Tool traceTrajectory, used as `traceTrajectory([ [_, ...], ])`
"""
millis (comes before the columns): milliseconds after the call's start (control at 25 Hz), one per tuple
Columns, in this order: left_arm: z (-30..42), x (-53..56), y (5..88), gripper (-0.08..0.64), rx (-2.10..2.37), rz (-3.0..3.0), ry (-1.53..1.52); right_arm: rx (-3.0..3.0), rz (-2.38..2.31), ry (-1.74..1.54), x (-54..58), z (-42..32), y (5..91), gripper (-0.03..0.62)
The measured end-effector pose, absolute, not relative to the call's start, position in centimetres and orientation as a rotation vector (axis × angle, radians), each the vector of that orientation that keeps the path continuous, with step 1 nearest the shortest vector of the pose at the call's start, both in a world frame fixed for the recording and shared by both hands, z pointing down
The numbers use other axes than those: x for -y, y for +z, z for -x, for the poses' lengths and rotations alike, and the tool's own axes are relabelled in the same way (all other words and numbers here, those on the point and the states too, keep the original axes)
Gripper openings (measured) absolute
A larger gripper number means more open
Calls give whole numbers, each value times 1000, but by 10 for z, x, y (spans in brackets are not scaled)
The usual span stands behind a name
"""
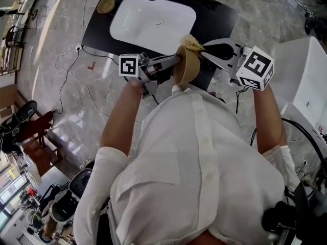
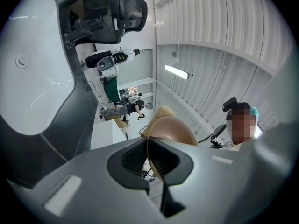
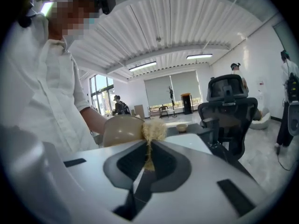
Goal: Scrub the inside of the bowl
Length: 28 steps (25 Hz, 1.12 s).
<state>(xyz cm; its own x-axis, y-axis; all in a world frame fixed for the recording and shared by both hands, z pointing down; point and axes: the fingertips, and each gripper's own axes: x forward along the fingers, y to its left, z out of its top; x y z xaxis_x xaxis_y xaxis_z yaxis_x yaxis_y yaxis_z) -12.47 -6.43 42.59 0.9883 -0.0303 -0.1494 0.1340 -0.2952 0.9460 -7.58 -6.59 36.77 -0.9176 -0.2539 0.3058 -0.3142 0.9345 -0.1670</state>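
A tan bowl point(image 1: 186, 65) is held tipped on its side in the air, above the near edge of the black counter point(image 1: 99, 29). My left gripper point(image 1: 176, 61) is shut on its rim, and the left gripper view shows that rim pinched between the jaws point(image 2: 150, 155) with the bowl point(image 2: 173, 130) beyond. My right gripper point(image 1: 204, 49) is shut on a straw-coloured fibrous scrubber point(image 1: 192, 44) that rests against the bowl's top edge. The right gripper view has the scrubber point(image 3: 153, 130) sticking up from the closed jaws point(image 3: 148, 155), touching the bowl point(image 3: 122, 129).
A white sink basin point(image 1: 153, 19) is set into the black counter, with a small tan dish point(image 1: 106, 4) at its far left corner. Another white basin point(image 1: 306, 80) stands at the right. Cables run across the marble floor. A black office chair point(image 3: 229, 106) stands behind.
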Motion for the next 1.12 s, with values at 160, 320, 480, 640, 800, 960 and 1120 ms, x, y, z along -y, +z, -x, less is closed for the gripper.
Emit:
traceTrajectory([
  [160,123,73,426,17,-62,-1831,-240,2908,-385,340,60,66,351,25],
  [320,119,82,420,17,-46,-1822,-300,3009,-408,450,67,44,336,25],
  [480,117,92,413,16,-28,-1830,-343,2958,-467,449,81,29,348,25],
  [640,110,101,409,17,2,-1845,-381,2848,-446,478,82,23,376,25],
  [800,106,108,412,17,46,-1850,-391,2854,-339,500,75,25,379,25],
  [960,105,115,415,17,90,-1833,-421,2881,-227,511,69,24,372,25],
  [1120,105,120,414,17,115,-1816,-458,2883,-123,514,56,24,371,25],
])
